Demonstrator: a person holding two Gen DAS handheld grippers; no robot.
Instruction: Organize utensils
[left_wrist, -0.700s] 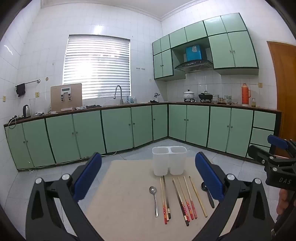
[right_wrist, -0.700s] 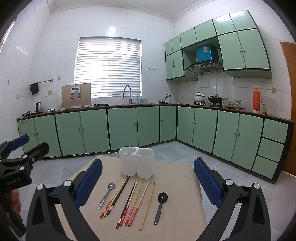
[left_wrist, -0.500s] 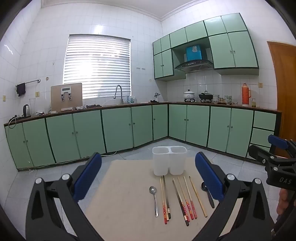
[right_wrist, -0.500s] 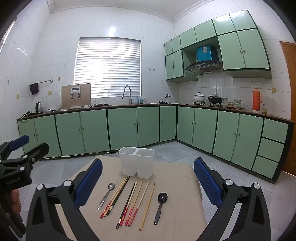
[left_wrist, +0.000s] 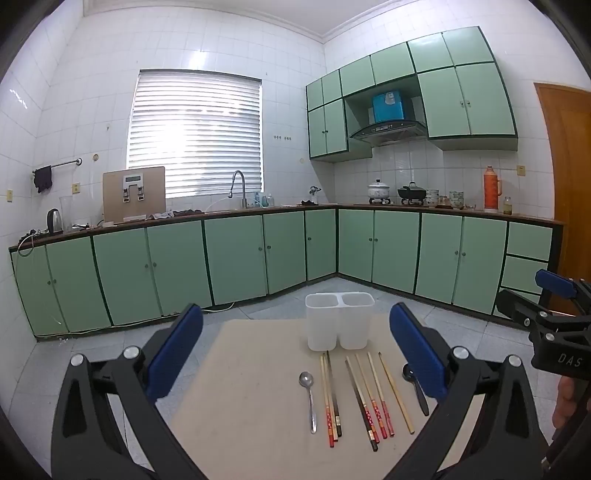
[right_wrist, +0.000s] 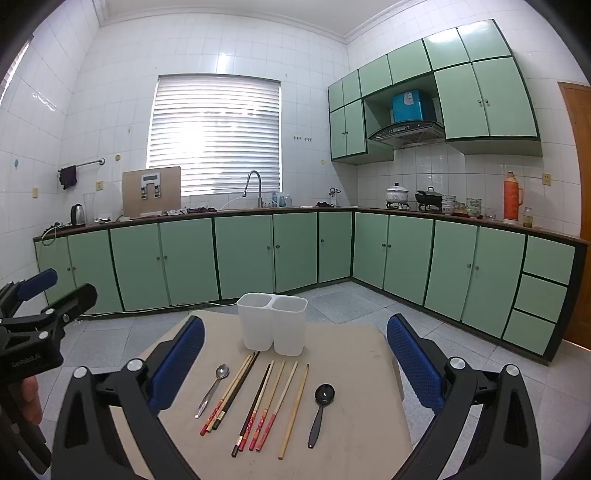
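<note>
Beige worktop (right_wrist: 354, 373) in a tiled kitchen, with utensils laid out in a row. At the far edge, upright, a white two-compartment utensil holder (right_wrist: 272, 322) (left_wrist: 339, 320), both compartments showing nothing inside. Just in front of it, flat on the worktop, from left to right in the right wrist view: a metal spoon (right_wrist: 213, 389), bowl toward the holder; a tight bundle of three chopsticks (right_wrist: 229, 394), touching one another; a second group of chopsticks (right_wrist: 263, 406), dark and pale with red-patterned ends, lying close side by side; a plain wooden chopstick (right_wrist: 294, 405) just beside them; and a black spoon (right_wrist: 320, 410), a little apart on the right. Same row seen from the left wrist: metal spoon (left_wrist: 309, 398), chopstick bundle (left_wrist: 330, 398), second group (left_wrist: 369, 400), black spoon (left_wrist: 415, 387) partly hidden behind a blue pad.

Left gripper (left_wrist: 295, 349) hovering above the near side of the worktop, fingers (left_wrist: 175, 350) spread wide, holding nothing. Right gripper (right_wrist: 295, 350) likewise above the worktop, fingers (right_wrist: 413, 356) spread wide, holding nothing. Each gripper visible at the edge of the other's view, well apart from the utensils.

Behind: green cabinets (right_wrist: 243, 254), a window with blinds (right_wrist: 216, 136), a faucet (right_wrist: 255, 184), and an orange thermos (right_wrist: 512, 197).
</note>
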